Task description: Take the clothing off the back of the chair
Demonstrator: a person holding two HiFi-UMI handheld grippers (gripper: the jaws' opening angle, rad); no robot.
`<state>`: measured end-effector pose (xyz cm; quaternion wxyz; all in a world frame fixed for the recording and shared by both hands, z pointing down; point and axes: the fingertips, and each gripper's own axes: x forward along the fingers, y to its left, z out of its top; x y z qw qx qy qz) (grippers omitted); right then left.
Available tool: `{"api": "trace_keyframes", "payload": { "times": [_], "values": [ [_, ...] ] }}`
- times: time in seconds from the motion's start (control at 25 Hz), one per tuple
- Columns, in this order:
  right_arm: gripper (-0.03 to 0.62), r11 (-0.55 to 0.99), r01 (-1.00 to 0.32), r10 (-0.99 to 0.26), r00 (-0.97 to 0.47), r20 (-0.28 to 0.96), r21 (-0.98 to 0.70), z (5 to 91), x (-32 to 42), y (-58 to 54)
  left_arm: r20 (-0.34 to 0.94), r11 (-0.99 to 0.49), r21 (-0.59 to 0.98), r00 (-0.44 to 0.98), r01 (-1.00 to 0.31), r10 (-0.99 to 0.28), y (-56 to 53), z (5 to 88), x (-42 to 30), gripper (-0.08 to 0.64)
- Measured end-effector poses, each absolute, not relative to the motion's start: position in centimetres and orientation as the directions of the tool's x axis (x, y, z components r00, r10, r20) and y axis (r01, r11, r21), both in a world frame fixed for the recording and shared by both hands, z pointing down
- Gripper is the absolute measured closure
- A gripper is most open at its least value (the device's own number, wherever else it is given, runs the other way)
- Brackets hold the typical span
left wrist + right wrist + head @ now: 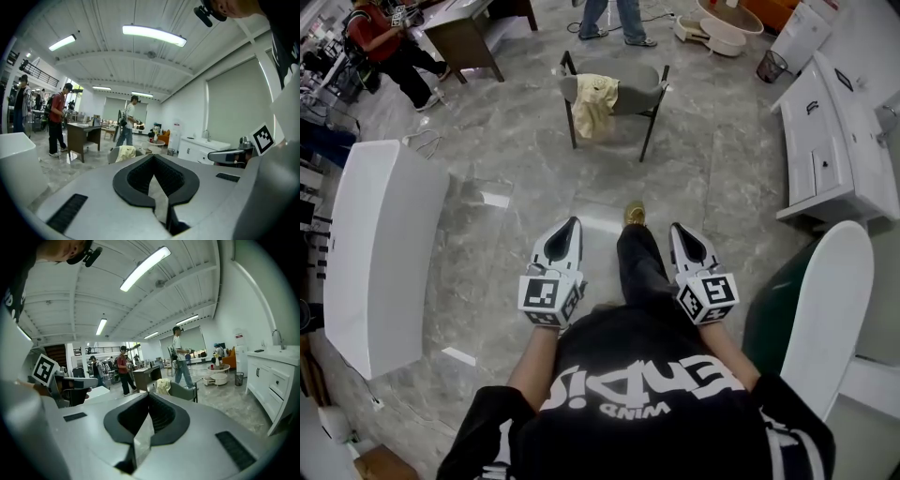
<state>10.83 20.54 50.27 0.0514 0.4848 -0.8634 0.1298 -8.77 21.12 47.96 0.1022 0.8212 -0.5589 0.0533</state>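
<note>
The left gripper (573, 223) is held low in front of the person. Its fingers are pressed together with nothing between them, and it is well apart from the chair. Ahead, across the marble floor (534, 178), the clothing (594, 101) hangs over the left part of the backrest of the grey chair (639, 97). It is a pale yellow garment, folded over the top edge and falling down the side that faces the person. I judge it light, soft and limp, not fragile. It will probably sag and slide once lifted, so the best hold seems to be the thick fold on top of the backrest, pinched through several layers and raised before pulling, so the chair does not move with it. The right gripper (677, 227) has its fingers together too and carries nothing, so both must open first. No label shows on the garment from here. The person's black shirt (647, 375) has white print: a small word that seems to read "WIND", and bigger letters I cannot read fully.
</note>
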Motion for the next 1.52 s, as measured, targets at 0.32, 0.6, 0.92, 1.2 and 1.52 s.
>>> {"api": "trace_keyframes", "payload": {
  "times": [0.32, 0.6, 0.92, 1.2, 1.52],
  "values": [
    [0.578, 0.543, -0.817, -0.795, -0.574, 0.194, -0.192, 51.1, 7.2, 6.8, 0.212, -0.321, 0.087, 0.332, -0.943, -0.919, 8.8, 49.0, -12.1, 0.545],
    [0.578, 0.631, -0.748, -0.709, -0.664, 0.237, -0.207, 49.9, 4.4, -8.6, 0.224, -0.291, 0.081, 0.302, -0.953, -0.927, -5.6, 47.1, -12.8, 0.545],
    [0.578, 0.690, -0.682, -0.649, -0.731, 0.211, -0.241, 47.5, 1.5, -22.0, 0.206, -0.218, 0.057, 0.225, -0.974, -0.952, -18.1, 44.0, -14.6, 0.545],
    [0.578, 0.705, -0.658, -0.628, -0.752, 0.198, -0.265, 47.1, -0.1, -26.1, 0.223, -0.176, 0.070, 0.188, -0.982, -0.957, -21.5, 43.8, -16.1, 0.545],
    [0.578, 0.648, -0.719, -0.692, -0.694, 0.199, -0.251, 46.6, 1.1, -28.4, 0.218, -0.213, 0.082, 0.226, -0.974, -0.949, -23.8, 44.4, -16.5, 0.545]
  ]
}}
